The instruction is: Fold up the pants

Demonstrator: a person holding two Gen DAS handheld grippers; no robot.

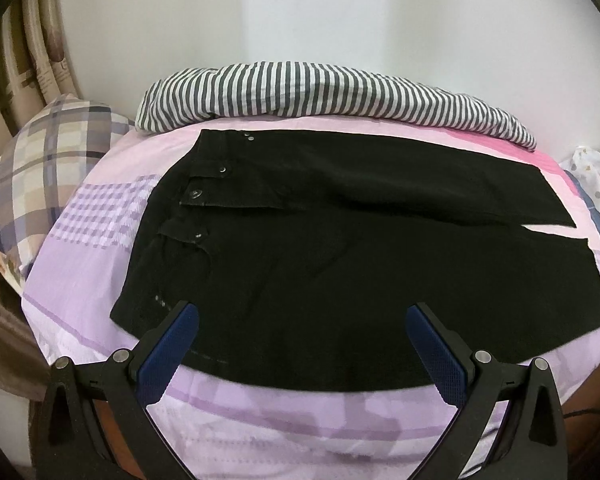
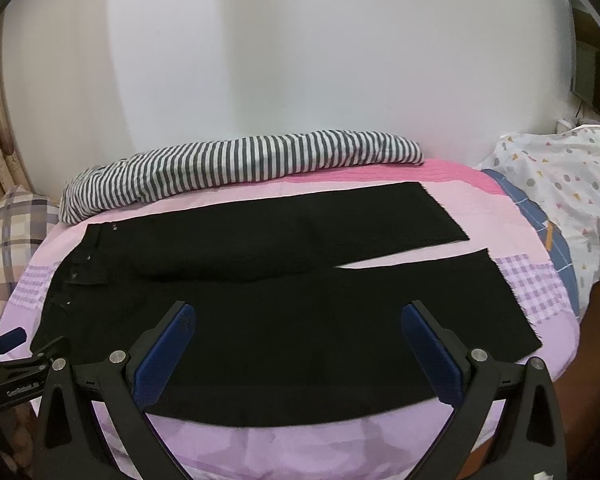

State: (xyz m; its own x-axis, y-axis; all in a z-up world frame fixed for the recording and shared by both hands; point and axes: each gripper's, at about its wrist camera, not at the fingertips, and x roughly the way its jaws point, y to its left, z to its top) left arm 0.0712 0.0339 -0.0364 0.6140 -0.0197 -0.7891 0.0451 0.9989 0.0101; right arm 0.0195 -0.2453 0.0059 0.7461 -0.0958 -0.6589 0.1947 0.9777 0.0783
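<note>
Black pants [image 1: 340,264] lie flat on a pink and purple bedsheet [image 1: 96,256], waistband with metal buttons to the left, both legs running right. In the right wrist view the pants [image 2: 260,304] show a narrow gap between the leg ends at the right. My left gripper [image 1: 302,320] hovers open over the near leg, close to the waist end. My right gripper [image 2: 298,320] is open too, above the near leg's middle, nothing between its blue pads [image 2: 168,352]. The left gripper's tip [image 2: 10,338] shows at the far left of the right wrist view.
A striped grey and white blanket [image 1: 320,96] is bunched along the far side against the white wall. A plaid pillow [image 1: 48,168] lies at the left, a patterned white quilt [image 2: 564,184] at the right. The bed's near edge [image 2: 300,452] is just below the grippers.
</note>
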